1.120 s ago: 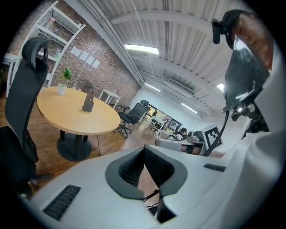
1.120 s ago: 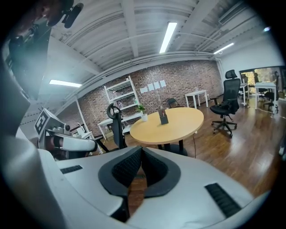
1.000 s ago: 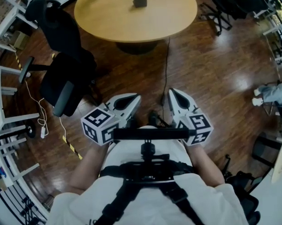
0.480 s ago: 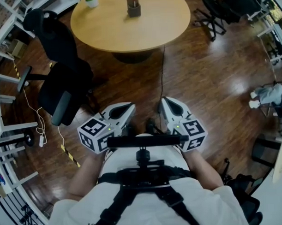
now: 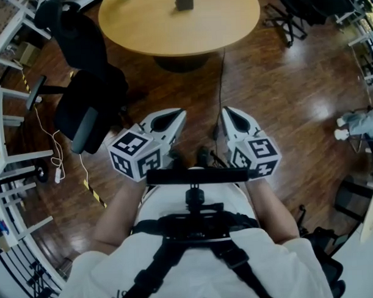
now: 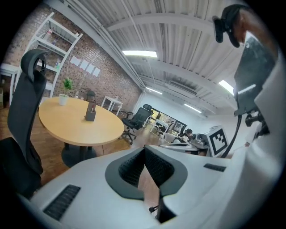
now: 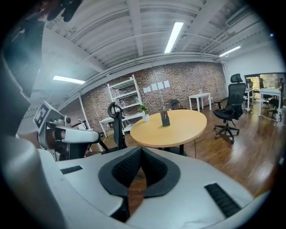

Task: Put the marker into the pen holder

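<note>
My left gripper [image 6: 144,150] has its jaws pressed together at the tips with nothing in them, only floor showing through the slot behind. My right gripper [image 7: 140,154] is the same, closed up and empty. So I hold no marker. Well ahead of both jaws stands the round table [image 7: 187,127], with the pen holder [image 7: 165,119] near its middle. Something slim sticks out of the holder, too small for me to say whether it is the marker, and I see none lying loose on the tabletop. My worry is reaching with closed jaws and knocking the light holder over. A cable [image 5: 219,83] runs across the floor ahead of the jaws and an office chair [image 5: 81,112] stands left of them; either could snag my approach
</note>
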